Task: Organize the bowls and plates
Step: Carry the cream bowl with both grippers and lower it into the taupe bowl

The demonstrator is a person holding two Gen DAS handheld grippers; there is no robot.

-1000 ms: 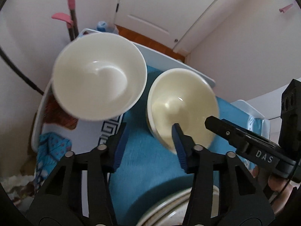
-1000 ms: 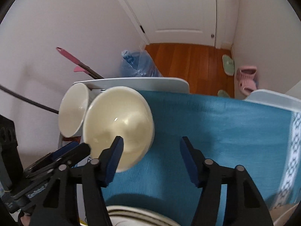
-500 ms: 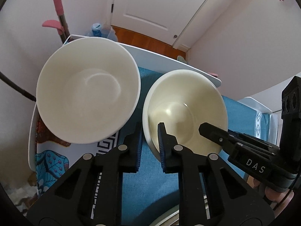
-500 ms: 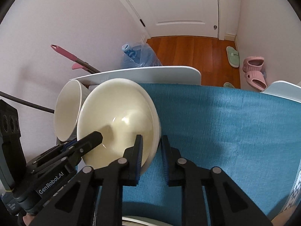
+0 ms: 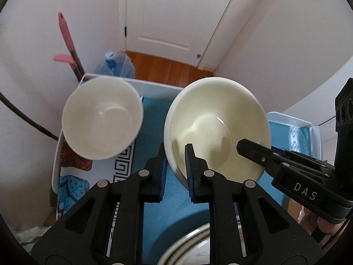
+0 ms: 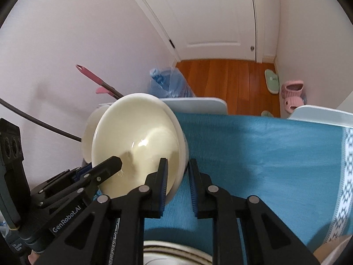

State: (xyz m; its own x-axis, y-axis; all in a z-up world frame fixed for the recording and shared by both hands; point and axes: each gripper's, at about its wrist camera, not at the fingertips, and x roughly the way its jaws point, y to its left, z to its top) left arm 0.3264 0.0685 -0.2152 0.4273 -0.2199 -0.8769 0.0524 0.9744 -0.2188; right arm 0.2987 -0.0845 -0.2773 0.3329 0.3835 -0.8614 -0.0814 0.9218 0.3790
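A cream bowl (image 5: 218,128) is held tilted above the blue tablecloth (image 5: 152,119). My left gripper (image 5: 175,167) is shut on its near left rim. My right gripper (image 6: 177,182) is shut on its right rim, and the bowl (image 6: 136,145) fills the left of the right wrist view. The right gripper's fingers (image 5: 253,150) reach over the bowl from the right. A white bowl (image 5: 101,119) sits to the left near the table's far corner. It shows partly behind the cream bowl in the right wrist view (image 6: 88,132). A plate rim (image 5: 187,247) lies under both grippers.
The white table edge (image 5: 154,86) runs behind the bowls. A water jug (image 5: 114,68) and a pink-handled mop (image 5: 66,35) stand on the floor beyond it. Slippers (image 6: 291,90) lie on the wooden floor. The cloth's patterned border (image 6: 346,172) is at right.
Both grippers have closed on the cream bowl's rim from open a second ago. The bowl has since risen and tilted, and the white bowl now sits farther off to the left.
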